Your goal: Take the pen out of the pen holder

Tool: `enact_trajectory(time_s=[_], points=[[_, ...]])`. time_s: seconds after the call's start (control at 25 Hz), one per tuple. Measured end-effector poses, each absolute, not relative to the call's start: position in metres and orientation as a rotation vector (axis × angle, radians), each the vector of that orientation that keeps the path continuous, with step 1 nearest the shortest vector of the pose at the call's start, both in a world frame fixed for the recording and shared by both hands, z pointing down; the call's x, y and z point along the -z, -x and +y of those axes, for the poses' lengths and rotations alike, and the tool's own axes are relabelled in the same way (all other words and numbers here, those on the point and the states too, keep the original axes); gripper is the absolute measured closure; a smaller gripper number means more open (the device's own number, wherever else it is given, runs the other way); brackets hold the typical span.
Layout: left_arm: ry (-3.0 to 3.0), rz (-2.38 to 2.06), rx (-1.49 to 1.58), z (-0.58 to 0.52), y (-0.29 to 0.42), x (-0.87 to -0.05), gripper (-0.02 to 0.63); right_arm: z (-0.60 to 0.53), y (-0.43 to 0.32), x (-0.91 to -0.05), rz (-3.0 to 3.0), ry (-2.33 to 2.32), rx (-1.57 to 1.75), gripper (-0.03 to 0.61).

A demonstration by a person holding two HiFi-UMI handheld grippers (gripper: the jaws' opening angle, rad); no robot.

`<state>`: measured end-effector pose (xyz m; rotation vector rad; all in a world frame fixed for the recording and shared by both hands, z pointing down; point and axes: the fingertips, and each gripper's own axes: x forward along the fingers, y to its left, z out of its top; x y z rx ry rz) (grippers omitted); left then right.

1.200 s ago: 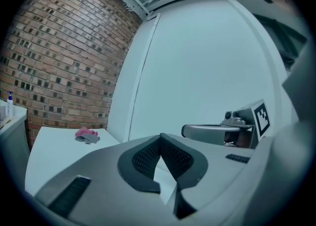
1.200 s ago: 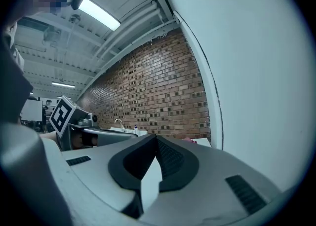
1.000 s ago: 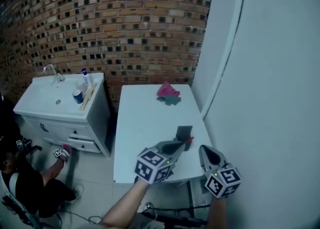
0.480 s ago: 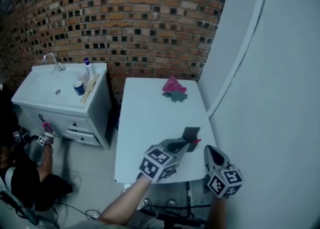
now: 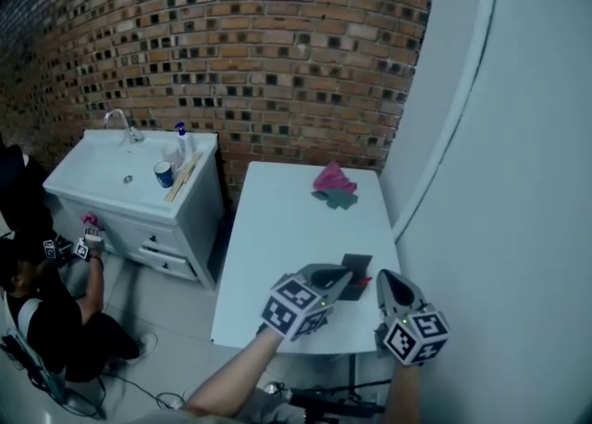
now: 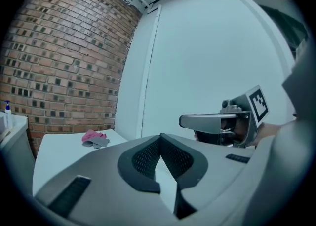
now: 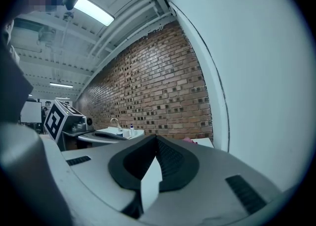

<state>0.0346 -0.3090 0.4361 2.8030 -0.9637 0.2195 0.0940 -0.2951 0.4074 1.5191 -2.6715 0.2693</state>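
Grippers, 2, at near edge of table (image 5: 277,246): left gripper (image 5: 342,276) jaws pressed together, empty; right gripper (image 5: 387,278) at its 3 o'clock, jaws likewise closed on nothing; pen holder (image 5: 355,267), dark, just past the left tips at 12 o'clock, 1 red pen (image 5: 365,280) poking out at 4 o'clock; pen likely light, stiff, slick, best pinched at exposed end; pink cloth (image 5: 332,177) far, 12 o'clock; blue cup (image 5: 164,174) on sink counter (image 5: 111,177), 10 o'clock, contents unseen.

Pink cloth (image 5: 334,176) lies on white table (image 5: 282,237), sink cabinet (image 5: 139,193) beside it.
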Motion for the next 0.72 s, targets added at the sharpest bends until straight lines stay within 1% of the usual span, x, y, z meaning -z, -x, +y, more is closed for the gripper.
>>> enact_trajectory(time_s=[0.4, 0.72], points=[[-2.785, -1.074, -0.249, -0.323, -0.032, -0.426, 0.607, -0.313, -0.094, -0.402, -2.748, -1.435, -0.253, 0.584], [-2.707, -1.109, -0.317, -0.334, -0.043, -0.459, 0.607, -0.315, -0.113, -0.413, -2.712, -1.450, -0.275, 0.584]])
